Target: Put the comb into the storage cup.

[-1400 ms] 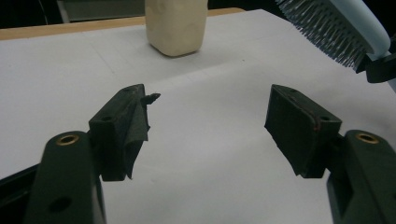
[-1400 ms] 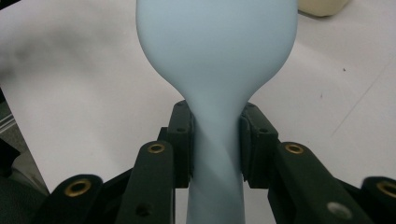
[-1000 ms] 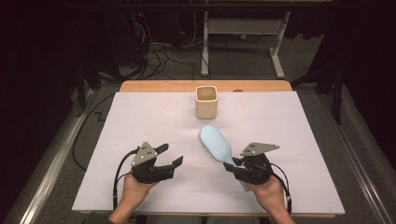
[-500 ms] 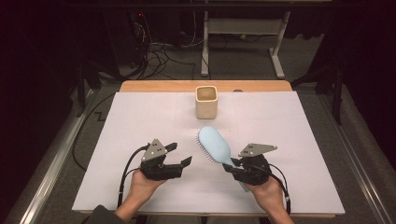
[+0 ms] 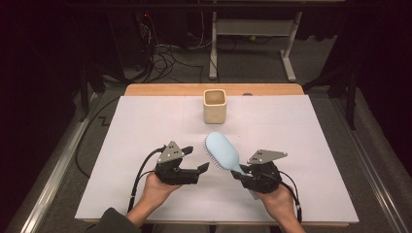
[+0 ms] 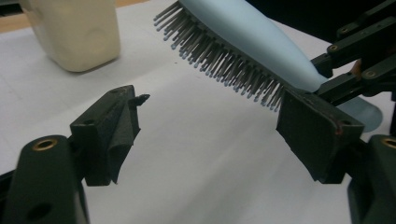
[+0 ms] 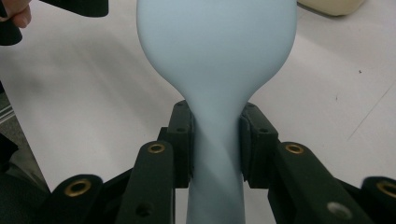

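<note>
Right claw (image 5: 241,173) clamping hairbrush (image 5: 221,151) neck, left claw (image 5: 198,160) just opening, empty

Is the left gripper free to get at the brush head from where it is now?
Probably yes. The left gripper is open with nothing between its jaws, and the hairbrush, held by the right gripper at the handle, hangs bristles-down just beside it over bare table.

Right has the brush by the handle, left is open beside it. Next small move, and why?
Probably ease the left gripper in toward the hairbrush head for a second hold. The right gripper is clamped on the neck, with the bristles facing the left gripper. The left jaws have just been opening, with nothing between them, short of the brush. The cup stands beyond.
</note>
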`<state>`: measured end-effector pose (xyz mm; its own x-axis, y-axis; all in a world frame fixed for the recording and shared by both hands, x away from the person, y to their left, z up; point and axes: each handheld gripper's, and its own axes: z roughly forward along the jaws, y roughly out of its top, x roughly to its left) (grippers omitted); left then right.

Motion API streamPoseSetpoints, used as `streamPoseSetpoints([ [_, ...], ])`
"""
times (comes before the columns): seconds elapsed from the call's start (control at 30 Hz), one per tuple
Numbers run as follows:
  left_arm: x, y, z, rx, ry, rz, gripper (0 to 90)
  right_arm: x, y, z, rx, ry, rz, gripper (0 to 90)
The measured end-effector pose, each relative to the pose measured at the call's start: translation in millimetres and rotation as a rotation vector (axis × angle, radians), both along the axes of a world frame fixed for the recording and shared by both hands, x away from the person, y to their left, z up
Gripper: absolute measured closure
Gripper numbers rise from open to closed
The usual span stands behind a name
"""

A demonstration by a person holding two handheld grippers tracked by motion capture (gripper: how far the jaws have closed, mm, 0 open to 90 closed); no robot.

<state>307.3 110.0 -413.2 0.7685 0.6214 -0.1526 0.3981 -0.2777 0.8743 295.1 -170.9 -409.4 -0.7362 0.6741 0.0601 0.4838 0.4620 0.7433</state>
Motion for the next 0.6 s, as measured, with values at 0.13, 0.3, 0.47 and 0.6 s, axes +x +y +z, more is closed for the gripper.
streamPoseSetpoints([
  [0.13,1.8,-5.1,0.4,-0.001,0.005,-0.008,20.3,0.0,0.0,0.2,0.001,-0.005,0.002,70.4],
  [0.3,2.7,-13.0,0.9,0.003,0.017,-0.029,19.0,-0.7,1.0,0.4,0.001,-0.013,0.006,70.4],
  [0.47,3.6,-18.9,1.8,0.004,0.021,-0.041,17.9,-2.0,2.1,1.4,0.005,-0.025,0.009,70.4],
  [0.6,5.2,-22.9,2.9,-0.012,0.027,-0.055,16.1,-2.9,3.1,1.7,0.007,-0.038,0.012,70.4],
])
